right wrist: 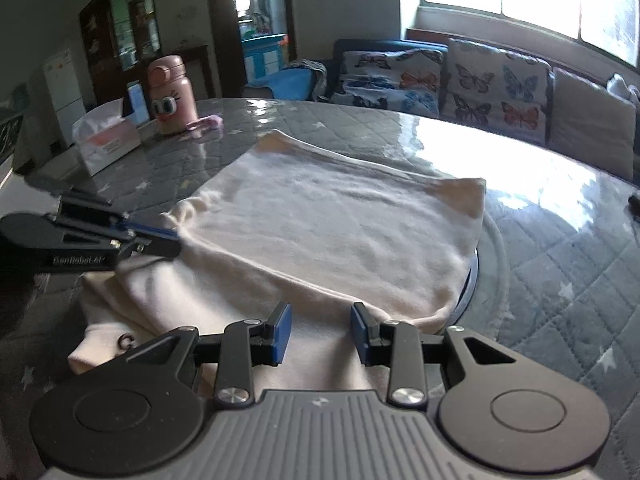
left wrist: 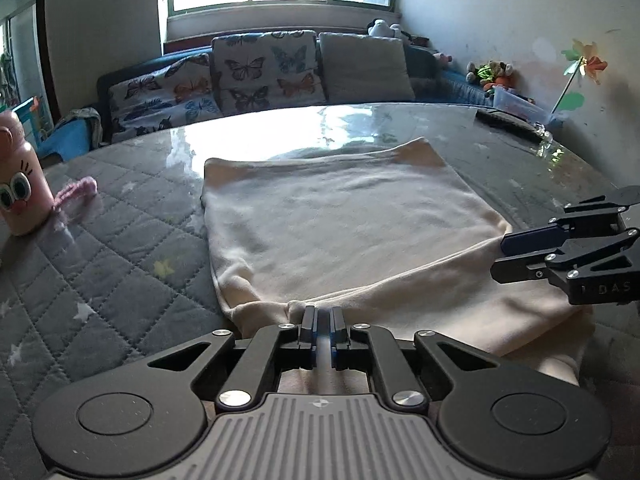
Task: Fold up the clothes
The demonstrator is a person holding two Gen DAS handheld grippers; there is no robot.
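Observation:
A cream garment [left wrist: 340, 224] lies folded on the quilted grey table [left wrist: 120, 240]; it also shows in the right wrist view [right wrist: 328, 224]. My left gripper [left wrist: 322, 316] is shut on the garment's near folded edge. It appears from the side in the right wrist view [right wrist: 172, 240], pinching the cloth's left corner. My right gripper [right wrist: 320, 328] is open, its blue pads [right wrist: 282, 328] apart just above the garment's near edge, holding nothing. It shows in the left wrist view [left wrist: 504, 256] at the garment's right edge.
A pink cartoon bottle [right wrist: 172, 96] and a pink knitted item [right wrist: 206, 123] stand at the table's left, with a tissue box [right wrist: 106, 140] beside them. A sofa with butterfly cushions [left wrist: 264, 68] runs behind the table. A dark flat object [left wrist: 508, 122] lies far right.

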